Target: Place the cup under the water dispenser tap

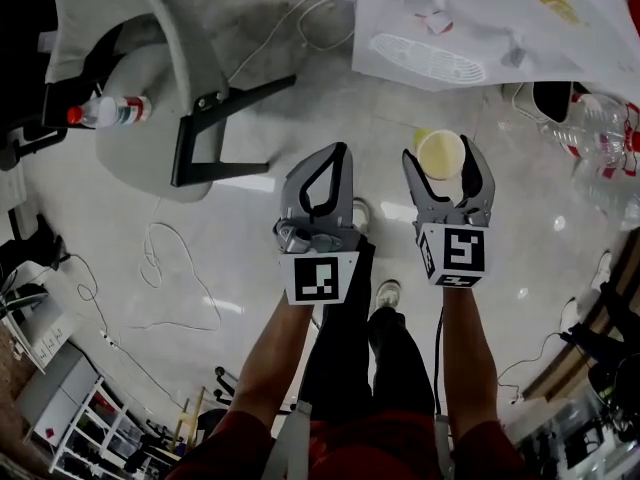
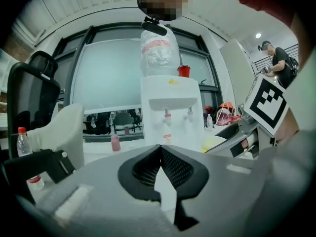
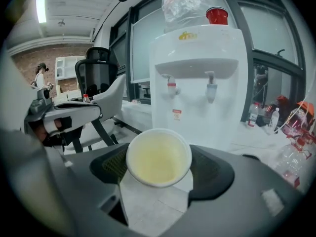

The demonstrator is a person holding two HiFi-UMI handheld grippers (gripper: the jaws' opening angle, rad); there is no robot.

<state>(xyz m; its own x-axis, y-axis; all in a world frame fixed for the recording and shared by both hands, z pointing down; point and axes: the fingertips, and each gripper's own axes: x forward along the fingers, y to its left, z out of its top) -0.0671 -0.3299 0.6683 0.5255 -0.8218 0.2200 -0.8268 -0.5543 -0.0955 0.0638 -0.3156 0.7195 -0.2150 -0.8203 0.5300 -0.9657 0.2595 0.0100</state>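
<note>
From the head view, my left gripper (image 1: 335, 158) has its jaws pressed together with nothing between them. My right gripper (image 1: 447, 168) is beside it, jaws spread wide and pinching a paper cup (image 1: 441, 154) by its sides. The cup's pale yellow inside faces up at the camera. The white water dispenser (image 1: 400, 8) is just ahead of the cup, and the cup is not under either tap. An office chair (image 1: 150, 78) with a red-capped bottle (image 1: 105, 111) on its seat is off to the left, and loose cables (image 1: 170, 268) lie on the floor.

In the left gripper view, my left gripper (image 2: 159, 148) has its two tips meeting in a point and holds nothing. Straight ahead is the water dispenser (image 2: 170, 112), with a crumpled water bottle (image 2: 159, 53) and a red cup (image 2: 183, 71) on top. At the right edge I see the paper cup (image 2: 213, 143) in my other jaws.

In the right gripper view, my right gripper (image 3: 159, 169) clamps the paper cup (image 3: 158, 157) between its dark pads, with the cup's mouth tipped toward the camera. Beyond it is the water dispenser (image 3: 197, 83) with its red-handled tap (image 3: 171, 87) and its second tap (image 3: 211, 90), both higher than the cup and apart from it.
</note>
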